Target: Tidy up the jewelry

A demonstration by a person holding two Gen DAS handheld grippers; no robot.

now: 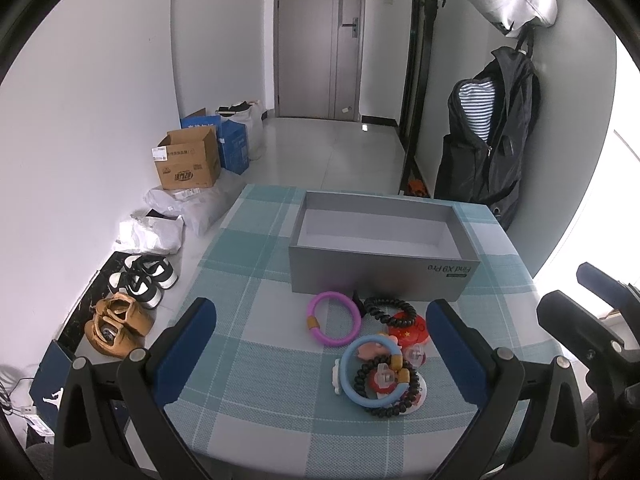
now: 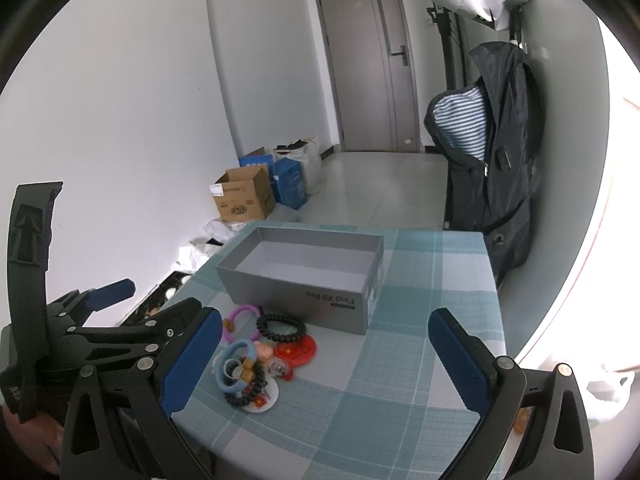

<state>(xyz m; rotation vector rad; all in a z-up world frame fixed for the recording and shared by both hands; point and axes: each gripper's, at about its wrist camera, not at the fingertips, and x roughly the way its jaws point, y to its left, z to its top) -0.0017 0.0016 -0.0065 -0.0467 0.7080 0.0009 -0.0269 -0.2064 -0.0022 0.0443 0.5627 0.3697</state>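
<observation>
A pile of jewelry lies on the checked tablecloth (image 1: 256, 360) in front of an open grey box (image 1: 380, 264): a purple ring bracelet (image 1: 334, 323), a blue ring bracelet (image 1: 372, 372), two black bead bracelets (image 1: 390, 312), a red badge (image 1: 410, 330) and small charms. My left gripper (image 1: 320, 356) is open and empty, its fingers either side of the pile, above it. My right gripper (image 2: 324, 364) is open and empty, to the right of the pile (image 2: 256, 360). The box (image 2: 304, 280) is empty inside.
The small table stands in a hallway. Shoes (image 1: 136, 300), bags and a cardboard box (image 1: 188, 164) lie on the floor at left. A dark jacket (image 1: 488, 136) hangs on the right wall. A door (image 1: 320, 40) is at the back.
</observation>
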